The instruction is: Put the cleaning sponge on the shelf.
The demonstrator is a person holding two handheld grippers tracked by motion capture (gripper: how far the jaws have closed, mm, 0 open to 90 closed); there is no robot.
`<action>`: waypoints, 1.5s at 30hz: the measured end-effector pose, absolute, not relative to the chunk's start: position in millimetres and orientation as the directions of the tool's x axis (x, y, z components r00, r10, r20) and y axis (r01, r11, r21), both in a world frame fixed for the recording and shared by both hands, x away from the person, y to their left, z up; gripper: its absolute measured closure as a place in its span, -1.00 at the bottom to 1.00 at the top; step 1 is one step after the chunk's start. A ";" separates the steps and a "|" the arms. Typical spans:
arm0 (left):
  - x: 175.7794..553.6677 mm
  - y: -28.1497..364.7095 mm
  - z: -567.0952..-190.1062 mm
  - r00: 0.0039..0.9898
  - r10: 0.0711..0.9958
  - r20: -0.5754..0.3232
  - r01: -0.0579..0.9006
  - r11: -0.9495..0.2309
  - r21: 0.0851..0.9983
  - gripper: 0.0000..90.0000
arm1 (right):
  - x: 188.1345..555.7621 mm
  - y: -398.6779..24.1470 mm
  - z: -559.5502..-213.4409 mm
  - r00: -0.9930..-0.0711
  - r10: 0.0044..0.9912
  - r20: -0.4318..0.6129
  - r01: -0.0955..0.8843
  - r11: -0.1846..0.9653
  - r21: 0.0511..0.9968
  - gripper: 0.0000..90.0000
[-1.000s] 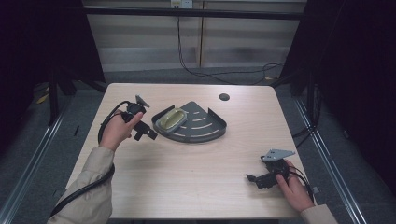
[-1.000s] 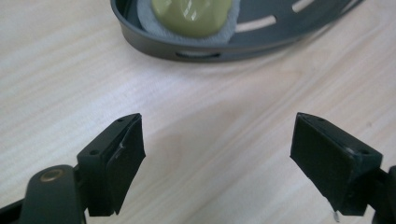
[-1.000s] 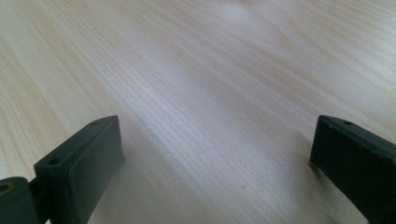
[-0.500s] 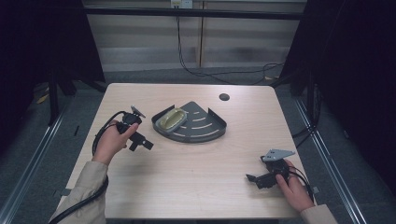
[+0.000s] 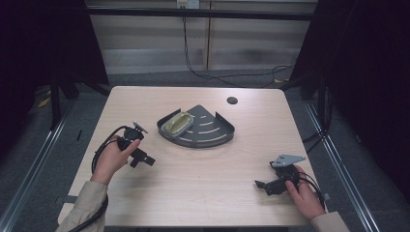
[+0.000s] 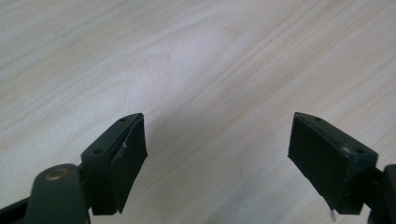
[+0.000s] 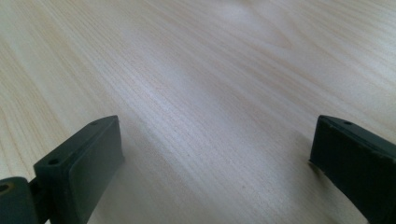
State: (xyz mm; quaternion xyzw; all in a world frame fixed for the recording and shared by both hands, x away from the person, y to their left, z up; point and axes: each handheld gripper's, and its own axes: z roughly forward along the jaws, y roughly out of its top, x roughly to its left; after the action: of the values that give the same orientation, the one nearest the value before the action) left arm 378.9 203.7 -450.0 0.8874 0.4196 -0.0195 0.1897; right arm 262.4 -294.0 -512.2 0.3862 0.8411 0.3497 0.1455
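Observation:
A dark grey quarter-round corner rack (image 5: 212,137) lies at the table's middle, with a yellow-green oval sponge (image 5: 177,123) in its left part. My left gripper (image 5: 146,160) hovers over the wood to the rack's lower left, held in a hand, jaws apart and empty. In the left gripper view that same gripper (image 6: 217,154) has only bare wood between its jaws. My right gripper (image 5: 261,186) rests near the table's front right in the other hand, open and empty. The right gripper view has the right gripper (image 7: 215,163) spread wide over plain tabletop.
A round dark hole (image 5: 232,100) sits in the light wooden table (image 5: 203,193) near its far edge. Black cables trail from both grippers and along the floor behind. Metal rails run on both sides of the table.
My left hand and gripper have drawn back from the rack's left edge, toward the front left and lower. The right hand has stayed put.

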 end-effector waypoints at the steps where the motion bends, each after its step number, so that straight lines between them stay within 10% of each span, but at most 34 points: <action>1: 377.2 204.5 -451.3 0.645 0.738 -0.197 0.755 -0.577 0.312 -0.58 | 262.4 -294.0 -512.2 -0.659 0.751 0.025 0.548 0.457 0.701 -0.96; 32: 342.2 227.9 -479.6 0.691 0.714 -0.116 0.691 -0.604 0.397 -0.67 | 262.4 -293.9 -512.2 -0.659 0.752 0.025 0.548 0.457 0.700 -0.96; 45: 331.8 224.8 -488.1 0.738 0.671 -0.071 0.627 -0.643 0.440 -1.00 | 262.4 -293.9 -512.2 -0.659 0.752 0.025 0.548 0.457 0.700 -0.96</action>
State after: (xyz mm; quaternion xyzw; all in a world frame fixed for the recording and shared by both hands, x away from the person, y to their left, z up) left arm 331.8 224.8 -488.1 0.9050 0.3585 0.0494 0.2236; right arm 262.4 -293.9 -512.2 0.3863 0.8411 0.3494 0.1455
